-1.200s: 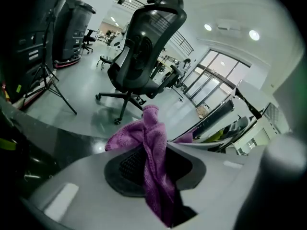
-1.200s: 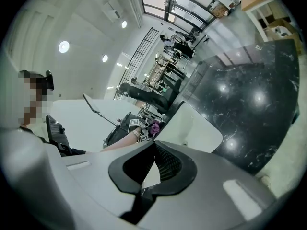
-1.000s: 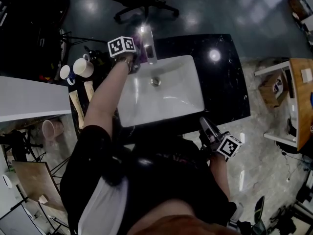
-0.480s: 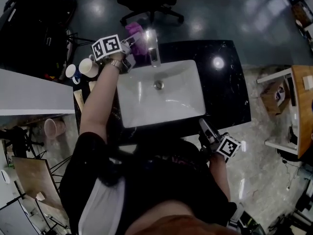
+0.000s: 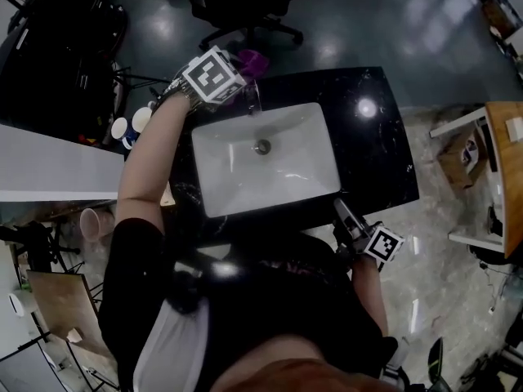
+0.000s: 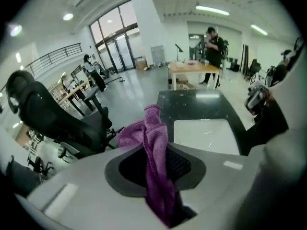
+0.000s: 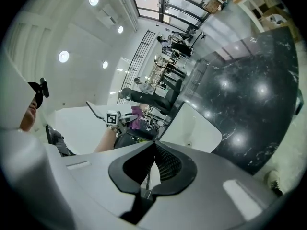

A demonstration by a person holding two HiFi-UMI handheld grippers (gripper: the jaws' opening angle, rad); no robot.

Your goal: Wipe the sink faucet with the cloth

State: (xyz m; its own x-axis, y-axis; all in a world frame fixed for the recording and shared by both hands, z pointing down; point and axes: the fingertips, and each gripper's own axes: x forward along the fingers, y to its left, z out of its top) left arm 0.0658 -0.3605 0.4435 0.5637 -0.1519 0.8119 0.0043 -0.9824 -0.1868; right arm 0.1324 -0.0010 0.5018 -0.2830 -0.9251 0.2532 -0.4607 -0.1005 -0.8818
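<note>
Starting left: two mugs [image 5: 140, 119] sit on the counter [image 5: 372, 158], off to the left of the left fingers, not involved.

Left gripper [image 5: 239, 73] is clamped on the purple cloth [image 6: 154, 140]. The fingers pinch it mid-length, one end sticks out past the fingertips, and a tail runs back toward the gripper body. In the head view the cloth shows just beyond the fingers, at the far edge of the counter.

Faucet [image 5: 252, 96] is just beside those fingers, on the near side of the cloth. Can't tell from above whether cloth and faucet touch. The left gripper view shows no faucet ahead of the fingers, only cloth in open air with the sink [image 5: 286, 178] and counter beyond. My read: the cloth is off the metal right now, between strokes or repositioning.

Sink basin is bare, drain [image 5: 261, 146] visible.

Right gripper [image 5: 341, 211] sits at the near counter edge, fingers clenched on nothing, pointing across the sink. The faucet is well apart from them, on the far side of the basin. Looks idle.

Progress:
- Done: pick-up, and the cloth is at the faucet.
- Unknown: how much of the faucet is wiped. It's too small and glary to read.
- Left, as I judge it: get the cloth onto the spout, then cover spout and base.
</note>
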